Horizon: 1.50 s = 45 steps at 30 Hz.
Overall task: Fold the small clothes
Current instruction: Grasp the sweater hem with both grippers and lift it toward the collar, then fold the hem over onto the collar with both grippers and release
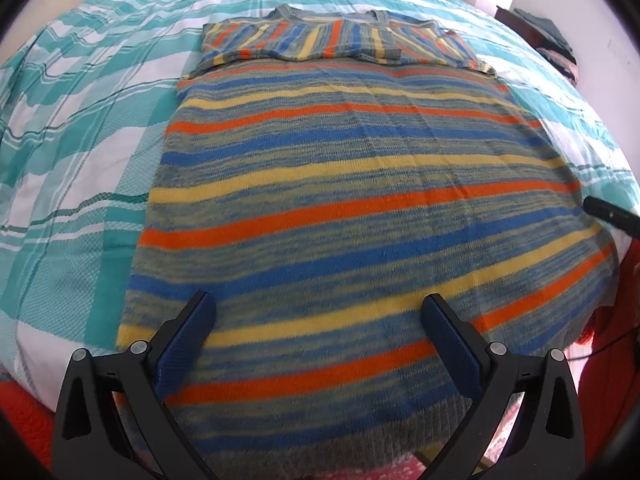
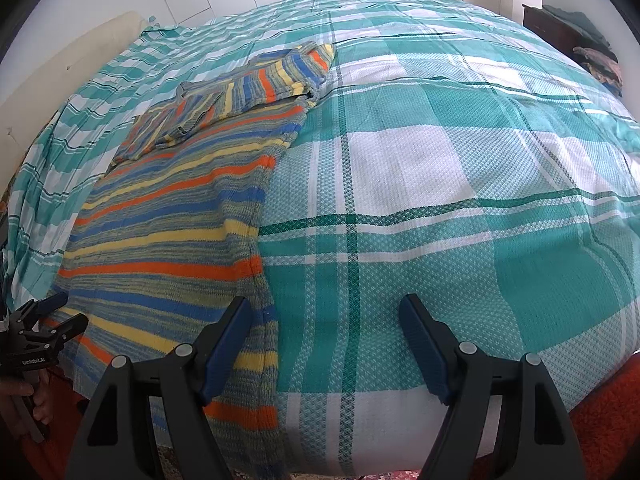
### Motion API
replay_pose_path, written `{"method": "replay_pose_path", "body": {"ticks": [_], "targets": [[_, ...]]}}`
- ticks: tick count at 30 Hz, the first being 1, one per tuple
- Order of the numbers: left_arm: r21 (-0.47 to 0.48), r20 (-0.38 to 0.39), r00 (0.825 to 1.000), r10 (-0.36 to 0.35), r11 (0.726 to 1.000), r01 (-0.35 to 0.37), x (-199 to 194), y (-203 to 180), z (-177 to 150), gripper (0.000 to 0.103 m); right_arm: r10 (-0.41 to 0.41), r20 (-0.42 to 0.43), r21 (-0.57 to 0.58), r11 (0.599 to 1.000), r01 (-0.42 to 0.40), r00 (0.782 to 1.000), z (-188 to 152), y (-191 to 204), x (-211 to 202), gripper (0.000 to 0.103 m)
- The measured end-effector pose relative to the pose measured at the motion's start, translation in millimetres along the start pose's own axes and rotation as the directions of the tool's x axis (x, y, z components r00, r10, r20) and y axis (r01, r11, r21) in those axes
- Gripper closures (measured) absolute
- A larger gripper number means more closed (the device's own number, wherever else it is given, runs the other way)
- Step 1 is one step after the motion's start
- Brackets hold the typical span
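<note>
On the bed (image 1: 80, 128), the striped sweater (image 1: 360, 200) is laid flat, sleeves folded across the chest at its far end, apparently so the body can be folded next. Near its hem, the left claw (image 1: 316, 312) is held wide, empty. At the sweater's right hem corner, the right claw (image 2: 326, 312) is held wide, nothing gripped, likely set for pinching.

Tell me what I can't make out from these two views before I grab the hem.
- Striped knitted sweater: its hem, in the left wrist view, passes below the left gripper and the frame's bottom edge.
- Right gripper: left wrist view shows only a dark tip at the right edge.
- Dark furniture with piled clothes: too small and edge-warped to identify items.
- Sleeves' underside: hidden, folded over the sweater's chest.
</note>
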<state>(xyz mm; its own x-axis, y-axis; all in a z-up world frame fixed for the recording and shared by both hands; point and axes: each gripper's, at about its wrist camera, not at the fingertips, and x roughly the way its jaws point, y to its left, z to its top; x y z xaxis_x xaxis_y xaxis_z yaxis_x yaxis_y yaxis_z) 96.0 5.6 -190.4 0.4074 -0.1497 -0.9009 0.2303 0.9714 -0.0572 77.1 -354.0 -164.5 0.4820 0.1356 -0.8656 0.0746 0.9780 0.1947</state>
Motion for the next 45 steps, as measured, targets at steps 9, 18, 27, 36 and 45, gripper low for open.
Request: {"method": "replay_pose_path", "body": {"ticks": [9,18,27,36,45], "targets": [[-0.412,0.084,0.986,-0.146,0.896,0.168,-54.5,111.1,-34.9,0.003,0.333,-0.094,0.127,0.939,-0.321,0.938,0.0,-26.0,-50.1,0.028],[-0.31,-0.077,0.961,-0.267,0.922,0.231,-27.7,84.5,-48.9,0.034,0.323,-0.375,-0.04,0.931,-0.364,0.869,-27.9,32.4,-8.1,0.049],[-0.378,-0.097,0.941,-0.324,0.887,0.266,-57.1,94.1,-50.4,0.097,0.399,-0.294,-0.013,0.907,-0.421,0.868,-23.9,38.8,-32.6,0.094],[-0.41,0.134,0.89,-0.437,0.793,0.451,-70.4,121.3,53.4,0.097,0.54,-0.033,0.143,0.835,-0.531,0.841,59.3,20.3,-24.6,0.094],[-0.448,0.206,0.897,-0.391,0.777,0.442,0.1,152.2,207.1,0.097,0.497,0.076,0.202,0.842,-0.501,0.865,204.5,-2.8,52.1,0.094]]}}
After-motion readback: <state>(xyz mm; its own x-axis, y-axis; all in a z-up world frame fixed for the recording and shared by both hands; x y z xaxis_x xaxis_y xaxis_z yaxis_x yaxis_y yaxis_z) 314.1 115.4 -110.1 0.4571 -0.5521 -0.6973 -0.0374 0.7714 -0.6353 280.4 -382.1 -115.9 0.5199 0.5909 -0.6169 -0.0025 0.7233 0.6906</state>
